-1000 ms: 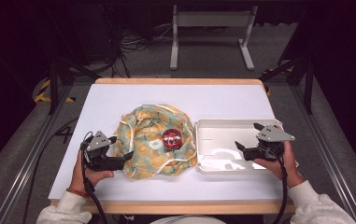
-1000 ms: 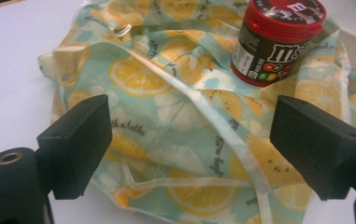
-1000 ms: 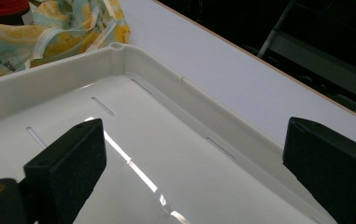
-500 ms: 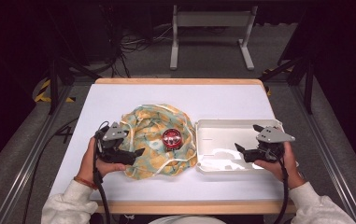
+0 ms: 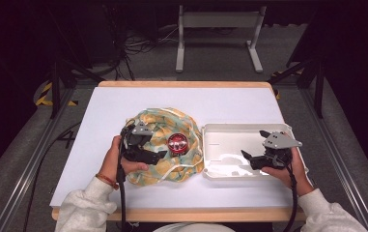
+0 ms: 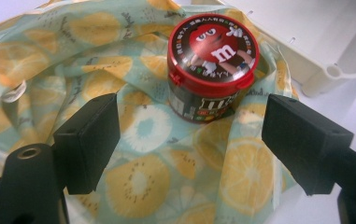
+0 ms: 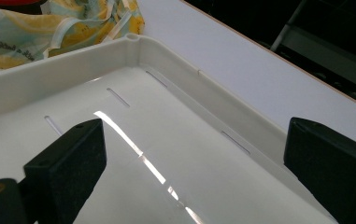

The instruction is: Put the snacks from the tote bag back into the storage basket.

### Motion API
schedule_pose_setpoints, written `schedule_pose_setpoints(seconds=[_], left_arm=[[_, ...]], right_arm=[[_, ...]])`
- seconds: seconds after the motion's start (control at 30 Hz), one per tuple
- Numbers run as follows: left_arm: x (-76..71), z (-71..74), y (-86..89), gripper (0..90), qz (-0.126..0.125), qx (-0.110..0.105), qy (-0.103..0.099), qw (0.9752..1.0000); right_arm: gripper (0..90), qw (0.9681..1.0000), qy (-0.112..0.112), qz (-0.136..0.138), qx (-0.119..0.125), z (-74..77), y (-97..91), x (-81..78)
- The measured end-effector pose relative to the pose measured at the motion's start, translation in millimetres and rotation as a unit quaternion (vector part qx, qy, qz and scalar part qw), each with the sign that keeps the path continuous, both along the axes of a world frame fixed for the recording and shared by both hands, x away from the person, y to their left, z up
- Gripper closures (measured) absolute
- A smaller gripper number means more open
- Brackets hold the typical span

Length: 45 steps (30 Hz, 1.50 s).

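Left claw (image 5: pixel 158 155) nearer candy tub (image 5: pixel 176 143).

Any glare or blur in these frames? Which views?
Right gripper view: a bright glare streak runs across the white tray floor. Left gripper view: the candy tub and the fruit-print cloth are sharp and evenly lit. High view: the table is bright, the surroundings dark, the image slightly soft.

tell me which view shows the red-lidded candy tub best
The left gripper view: the candy tub sits close and sharp on the fruit-print cloth, lid picture and side label visible. The high view shows it small, from above. The right gripper view catches just a red sliver at its top edge.
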<state>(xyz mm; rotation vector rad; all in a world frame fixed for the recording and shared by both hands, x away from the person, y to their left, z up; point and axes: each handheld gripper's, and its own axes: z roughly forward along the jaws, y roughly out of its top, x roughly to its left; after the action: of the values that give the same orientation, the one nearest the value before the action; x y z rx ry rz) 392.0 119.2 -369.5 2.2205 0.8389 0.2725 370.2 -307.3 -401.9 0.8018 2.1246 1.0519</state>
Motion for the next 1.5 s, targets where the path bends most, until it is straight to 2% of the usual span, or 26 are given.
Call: schedule_pose_setpoints(seconds=[0.23, 0.33, 0.57, 0.73, 0.87, 1.0, 1.17, 1.27, 1.4, 1.5], left_arm=[[11.1, -1.9, -23.3, 21.0, 0.010, 0.009, 0.026, 0.9996], [17.8, -4.6, -32.8, 21.7, 0.025, 0.012, 0.036, 0.9990], [27.7, -9.2, -49.9, 23.2, 0.026, 0.009, 0.056, 0.9981], [31.1, -9.4, -60.3, 24.4, 0.027, 0.008, 0.060, 0.9978], [33.8, -12.1, -67.2, 25.1, 0.033, 0.017, 0.061, 0.9974], [39.0, -15.1, -68.1, 24.3, 0.036, 0.011, 0.079, 0.9962], [41.7, -15.8, -71.5, 24.0, 0.035, 0.021, 0.082, 0.9958], [43.1, -15.0, -75.6, 24.1, 0.032, 0.037, 0.082, 0.9954], [45.7, -16.6, -78.9, 24.0, 0.033, 0.040, 0.086, 0.9950], [44.4, -17.2, -81.6, 24.2, 0.032, 0.050, 0.076, 0.9953]], right_arm=[[6.4, 1.0000, 0.003, 0.002, -0.002, -1.4, 0.9, -0.2], [6.4, 1.0000, 0.003, 0.004, -0.004, -1.8, 1.4, -0.1], [6.4, 0.9999, 0.002, 0.007, -0.009, -2.2, 2.5, -0.8], [6.3, 0.9999, 0.001, 0.008, -0.010, -2.2, 2.6, -1.1], [6.4, 0.9999, 0.001, 0.008, -0.010, -2.2, 2.7, -1.3], [6.4, 0.9999, 0.002, 0.008, -0.011, -2.3, 3.0, -1.6], [6.4, 0.9998, 0.002, 0.012, -0.013, -2.3, 3.8, -1.8], [6.4, 0.9998, 0.002, 0.014, -0.016, -2.5, 4.8, -2.3], [6.4, 0.9998, 0.002, 0.015, -0.016, -2.5, 5.0, -2.5], [6.4, 0.9997, 0.002, 0.016, -0.016, -2.5, 4.7, -2.6]])
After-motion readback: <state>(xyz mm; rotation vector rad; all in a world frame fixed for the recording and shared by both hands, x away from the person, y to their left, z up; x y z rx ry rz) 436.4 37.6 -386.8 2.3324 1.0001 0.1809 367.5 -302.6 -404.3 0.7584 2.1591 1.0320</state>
